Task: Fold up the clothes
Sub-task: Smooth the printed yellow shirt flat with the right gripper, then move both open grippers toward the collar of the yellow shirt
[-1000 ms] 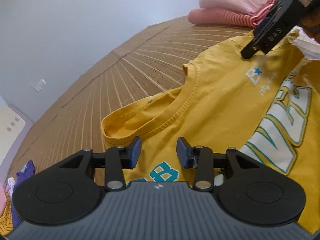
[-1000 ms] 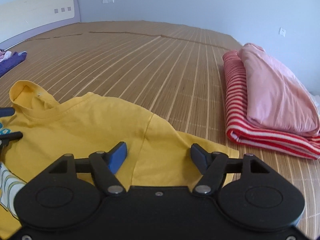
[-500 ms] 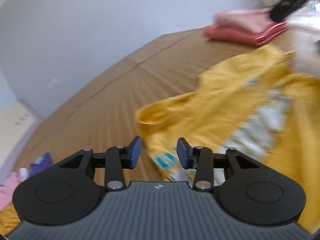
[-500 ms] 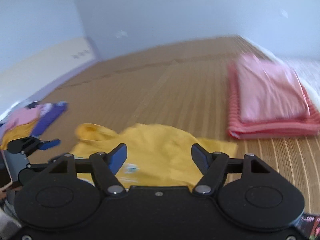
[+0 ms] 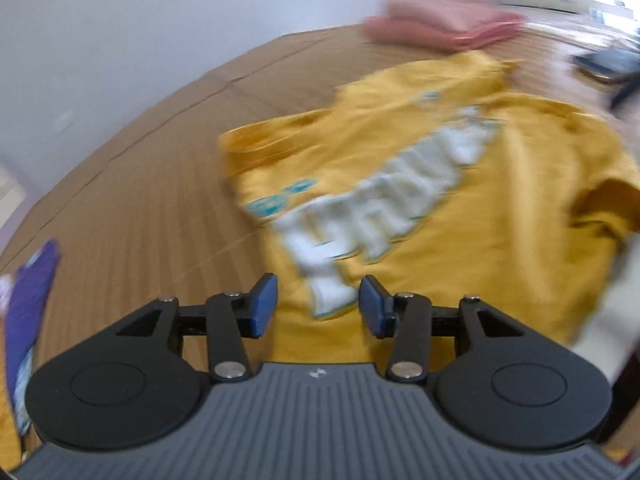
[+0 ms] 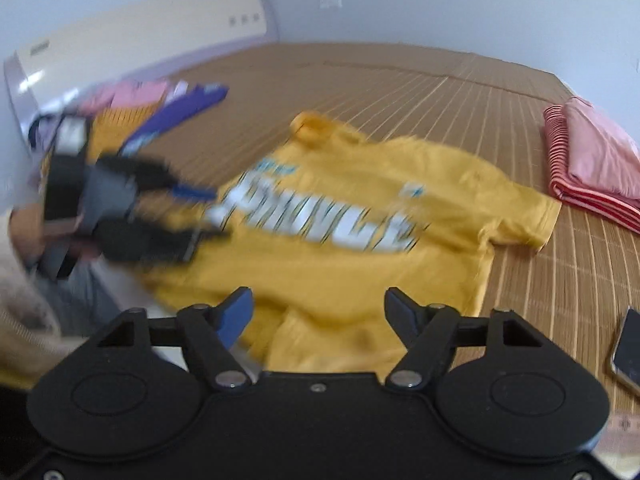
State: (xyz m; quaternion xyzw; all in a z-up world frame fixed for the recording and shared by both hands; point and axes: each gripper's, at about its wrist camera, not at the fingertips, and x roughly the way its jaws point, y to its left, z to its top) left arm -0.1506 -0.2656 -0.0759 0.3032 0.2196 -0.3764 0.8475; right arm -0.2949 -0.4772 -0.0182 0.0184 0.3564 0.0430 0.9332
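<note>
A yellow T-shirt (image 5: pixel 500 216) (image 6: pixel 360 264) with big white lettering lies spread, print up, on the bamboo mat. My left gripper (image 5: pixel 318 306) hovers over the shirt's lower front. Its jaws are opening and nothing sits between them. The right wrist view shows the left gripper (image 6: pixel 208 213) blurred, at the shirt's left edge. My right gripper (image 6: pixel 318 306) hangs above the near hem. Its jaws are closing slightly, wide apart, and no cloth is between its fingers. Both views are motion-blurred.
A folded stack of pink and red-striped clothes (image 5: pixel 440 24) (image 6: pixel 592 160) rests on the mat beyond the shirt. A loose pile of purple, pink and yellow garments (image 6: pixel 152 108) (image 5: pixel 28 300) lies at the left. A phone (image 6: pixel 628 348) lies at the right edge.
Both grippers have drawn back from the shirt's collar and sleeve toward its hem, so the whole print now shows. The left gripper's fingers stand a little wider apart.
</note>
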